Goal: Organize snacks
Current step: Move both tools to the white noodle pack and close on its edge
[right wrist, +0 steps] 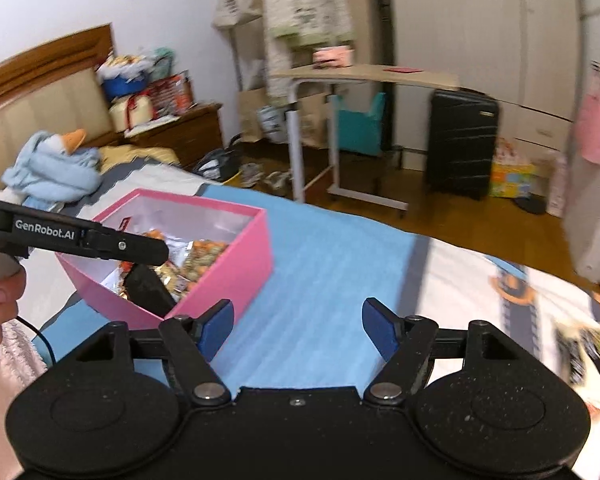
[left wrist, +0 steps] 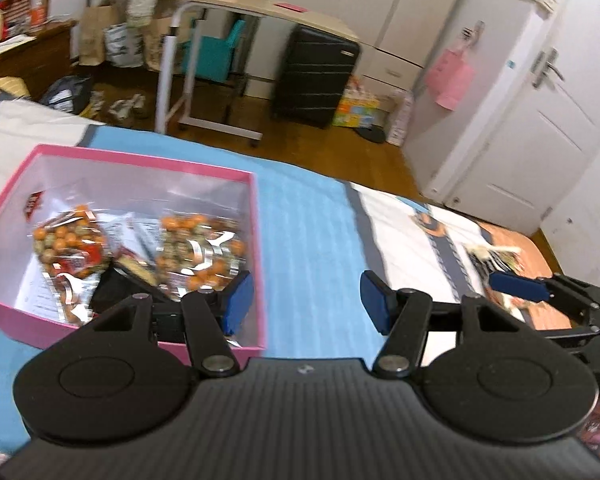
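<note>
A pink box (left wrist: 260,240) sits on the blue mat (left wrist: 312,240) on the bed and holds several snack packets of orange and green balls (left wrist: 196,248) and a dark packet (left wrist: 112,288). My left gripper (left wrist: 306,300) is open and empty, its left finger over the box's near right corner. It also shows in the right wrist view (right wrist: 100,240) reaching over the box (right wrist: 236,272). My right gripper (right wrist: 298,330) is open and empty above the mat (right wrist: 320,280), right of the box. A blurred snack packet (left wrist: 496,258) lies on the bed at the right, by the right gripper's finger (left wrist: 516,286).
The bed edge runs behind the box. Beyond it are a rolling side table (right wrist: 364,76), a black suitcase (right wrist: 460,140), a teal chair (right wrist: 360,124) and a white door (left wrist: 560,120). A blue plush goose (right wrist: 56,164) lies near the headboard.
</note>
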